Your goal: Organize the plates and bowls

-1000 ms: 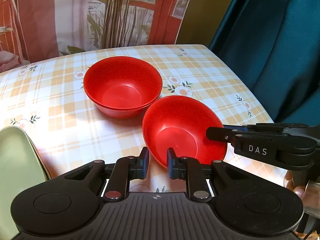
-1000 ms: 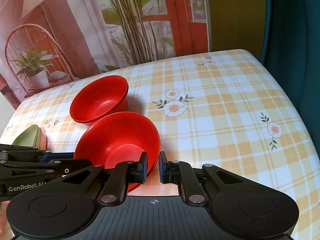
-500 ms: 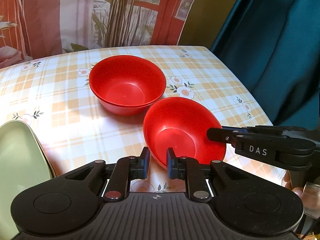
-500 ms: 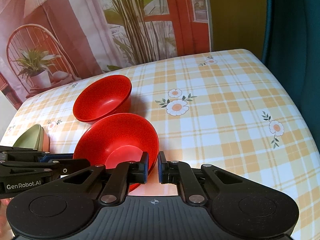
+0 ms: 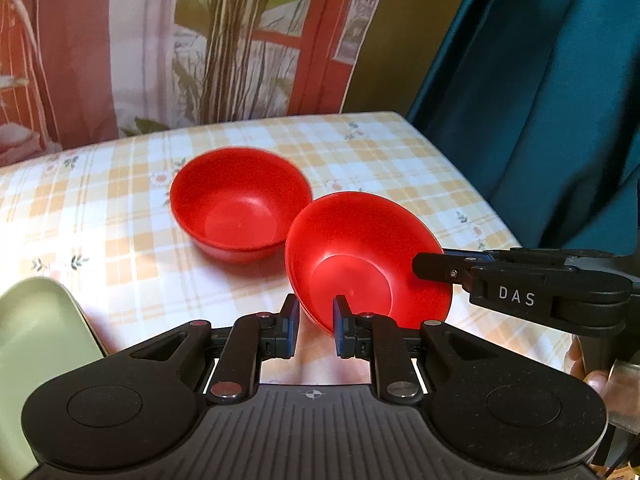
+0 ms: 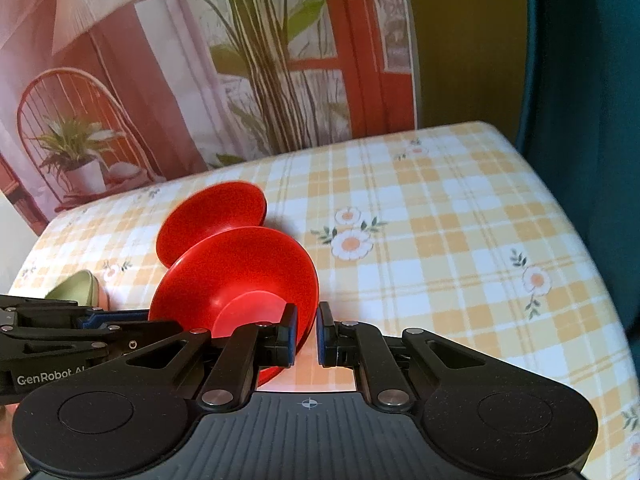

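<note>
Two red bowls are in view. My right gripper (image 6: 307, 334) is shut on the near rim of one red bowl (image 6: 240, 276) and holds it tilted above the table; it also shows in the left wrist view (image 5: 360, 252), with the right gripper's fingers (image 5: 430, 270) on its right rim. The second red bowl (image 5: 240, 204) sits on the checked tablecloth behind it (image 6: 216, 210). My left gripper (image 5: 314, 326) is narrowly open just in front of the held bowl's lower rim, holding nothing.
A pale green plate (image 5: 36, 344) lies at the table's left front (image 6: 76, 288). The checked tablecloth (image 6: 440, 248) reaches right to the table edge by a teal curtain (image 5: 540, 100). A printed backdrop stands behind the table.
The held bowl has risen and tipped further toward the second bowl. Both grippers have lifted and pulled back a little, so the table looks farther away.
</note>
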`<state>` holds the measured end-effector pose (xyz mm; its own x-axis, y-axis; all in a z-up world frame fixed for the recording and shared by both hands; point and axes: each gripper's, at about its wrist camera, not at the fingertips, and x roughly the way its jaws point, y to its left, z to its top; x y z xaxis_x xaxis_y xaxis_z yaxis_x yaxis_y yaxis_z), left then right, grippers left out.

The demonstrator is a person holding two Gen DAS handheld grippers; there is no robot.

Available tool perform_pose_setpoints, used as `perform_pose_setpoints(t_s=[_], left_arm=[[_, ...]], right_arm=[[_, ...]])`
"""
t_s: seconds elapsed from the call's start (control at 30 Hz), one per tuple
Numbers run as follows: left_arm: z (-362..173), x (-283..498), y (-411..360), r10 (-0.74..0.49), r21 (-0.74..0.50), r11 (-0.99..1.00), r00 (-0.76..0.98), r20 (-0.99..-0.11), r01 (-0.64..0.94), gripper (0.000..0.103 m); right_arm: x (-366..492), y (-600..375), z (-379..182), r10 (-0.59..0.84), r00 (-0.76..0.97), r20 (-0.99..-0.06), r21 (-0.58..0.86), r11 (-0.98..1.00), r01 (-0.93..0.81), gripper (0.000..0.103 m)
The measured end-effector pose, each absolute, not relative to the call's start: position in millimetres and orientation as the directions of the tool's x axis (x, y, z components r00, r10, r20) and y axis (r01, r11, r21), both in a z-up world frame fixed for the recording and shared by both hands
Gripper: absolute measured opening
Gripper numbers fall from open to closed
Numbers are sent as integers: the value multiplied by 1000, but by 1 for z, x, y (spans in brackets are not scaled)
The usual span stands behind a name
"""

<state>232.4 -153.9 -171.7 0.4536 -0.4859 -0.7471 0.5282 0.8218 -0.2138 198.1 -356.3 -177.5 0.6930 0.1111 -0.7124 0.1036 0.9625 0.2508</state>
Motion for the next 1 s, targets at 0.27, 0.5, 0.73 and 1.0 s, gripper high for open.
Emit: perform_pose_setpoints(t_s=[0.27,0.5,0.73,1.0], left_arm=[[-146,228,-153,-512,-211,812,491,-705,544,19],[-129,234,-148,-509,-194,818,525,-682,541,19],[-121,243,-142,-499,-180,826,547,-672,533,19],[-123,262,-132,-488,-192,841,554,-675,506,19]], right_arm=[[199,-360,-151,103,722,-684,238,967,87,9],[211,-354,-135,112,738,-665,237,969,66,9],[227,-348,-125,127,748,-651,242,969,46,10],[251,-337,-124,145,746,-650,244,969,25,10]])
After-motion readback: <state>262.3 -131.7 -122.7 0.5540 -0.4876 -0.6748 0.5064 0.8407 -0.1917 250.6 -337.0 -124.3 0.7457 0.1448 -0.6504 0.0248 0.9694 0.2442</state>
